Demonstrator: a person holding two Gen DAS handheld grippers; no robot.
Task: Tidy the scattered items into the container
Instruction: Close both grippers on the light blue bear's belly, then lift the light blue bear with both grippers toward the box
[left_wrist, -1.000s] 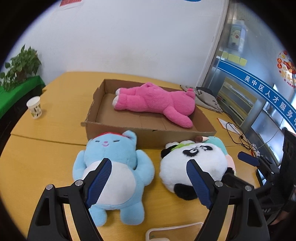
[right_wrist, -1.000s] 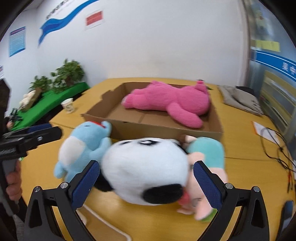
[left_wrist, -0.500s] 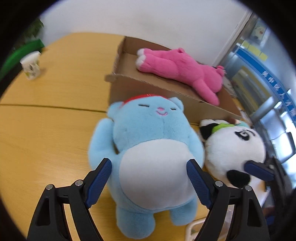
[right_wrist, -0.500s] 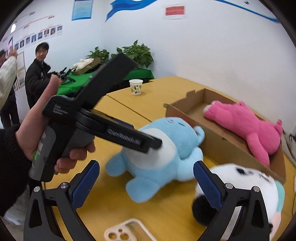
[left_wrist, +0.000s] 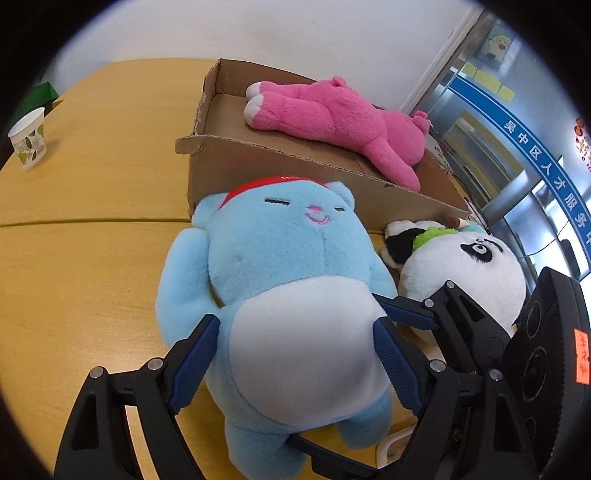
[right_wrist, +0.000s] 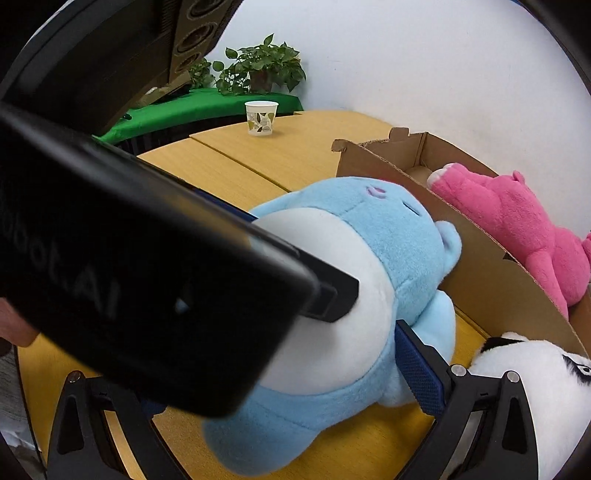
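A light blue plush bear (left_wrist: 284, 280) with a white belly lies on the yellow table in front of the cardboard box (left_wrist: 280, 177). My left gripper (left_wrist: 295, 362) is open with its jaws on both sides of the bear's belly. My right gripper (right_wrist: 280, 373) is open and reaches around the bear's lower body (right_wrist: 332, 332) from the right; its left finger is hidden behind the left gripper's body. A pink plush (left_wrist: 332, 118) lies inside the box. A panda plush (left_wrist: 461, 277) lies right of the bear.
A paper cup (left_wrist: 27, 138) stands on the table at the far left, also in the right wrist view (right_wrist: 260, 118). Green plants (right_wrist: 258, 70) stand on a green-covered surface behind. A white phone case edge (left_wrist: 391, 446) lies near the bear's foot.
Both grippers have closed in on the blue bear. The right gripper swung from the panda to the bear's right side, and the left gripper moved forward around its belly.
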